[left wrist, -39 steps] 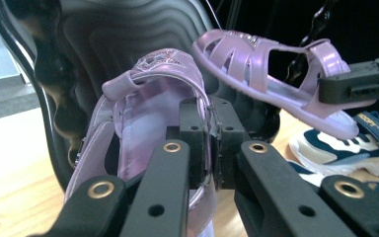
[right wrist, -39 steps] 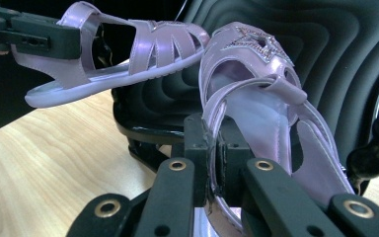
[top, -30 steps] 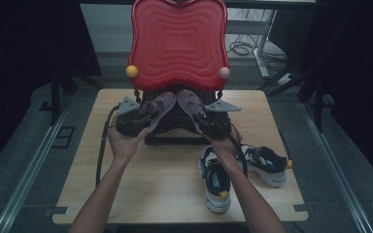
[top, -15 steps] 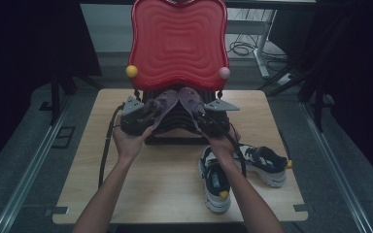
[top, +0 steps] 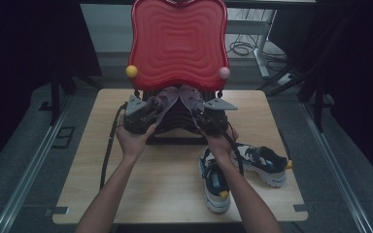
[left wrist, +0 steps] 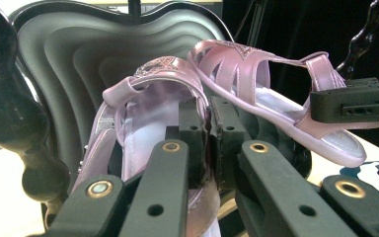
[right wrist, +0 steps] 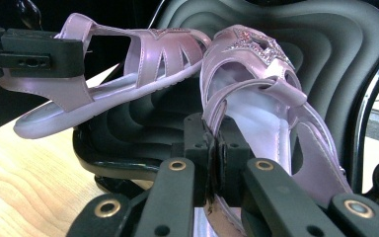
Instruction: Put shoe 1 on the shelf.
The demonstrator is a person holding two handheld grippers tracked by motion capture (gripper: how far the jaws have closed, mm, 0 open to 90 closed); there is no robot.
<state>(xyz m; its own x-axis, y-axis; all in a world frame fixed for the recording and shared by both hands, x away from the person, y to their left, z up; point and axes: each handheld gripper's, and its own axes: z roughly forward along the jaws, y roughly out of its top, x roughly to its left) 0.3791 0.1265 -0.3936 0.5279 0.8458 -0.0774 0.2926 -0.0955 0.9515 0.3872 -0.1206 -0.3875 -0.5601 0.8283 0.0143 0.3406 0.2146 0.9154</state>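
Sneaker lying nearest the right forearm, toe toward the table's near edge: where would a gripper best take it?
Probably at the heel collar of the sneaker, from above: the opening faces up, and its thin rim suits two narrow jaws better than the broad toe.

You have two pale pink, glossy sandals in hand, each with cut-out straps and a glittery star on the upper. The left sandal (left wrist: pixel 148 128) is pinched at its heel strap, toe pointing up toward the shoe rack (top: pixel 177 43). The right sandal (right wrist: pixel 261 98) is pinched the same way at its strap. Their toes nearly meet, raised above the counter (top: pixel 175 184) just before the rack's black ridged face.
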